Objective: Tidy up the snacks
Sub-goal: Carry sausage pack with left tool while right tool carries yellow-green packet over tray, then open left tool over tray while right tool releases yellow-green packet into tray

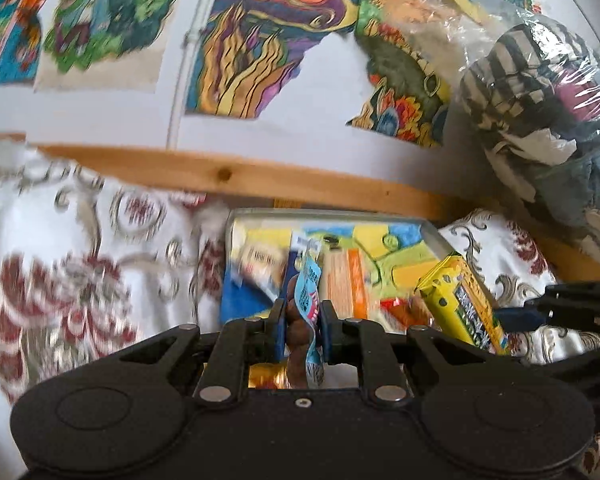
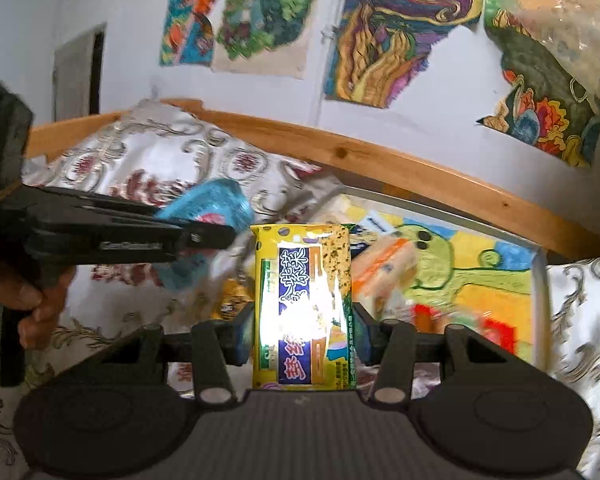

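Note:
My left gripper (image 1: 303,322) is shut on a small light-blue snack packet (image 1: 308,292), held edge-on above the near end of a shallow tray (image 1: 434,232) whose bottom is a bright painted picture. In the right wrist view the same blue packet (image 2: 216,208) sticks out of the left gripper's black fingers (image 2: 204,238) at the left. My right gripper (image 2: 304,330) is shut on a yellow cracker pack (image 2: 305,304) with a dark blue label, upright between its pads. That yellow pack (image 1: 464,300) also shows at the tray's right side in the left wrist view. A few blurred snacks lie in the tray (image 2: 540,276).
The tray lies on a white bedspread (image 1: 80,248) with red and silver floral print, against a wooden rail (image 1: 228,174). A clear plastic bag of folded clothes (image 1: 540,120) is piled at the right. Colourful drawings (image 2: 404,32) hang on the wall. A hand (image 2: 32,304) grips the left tool's handle.

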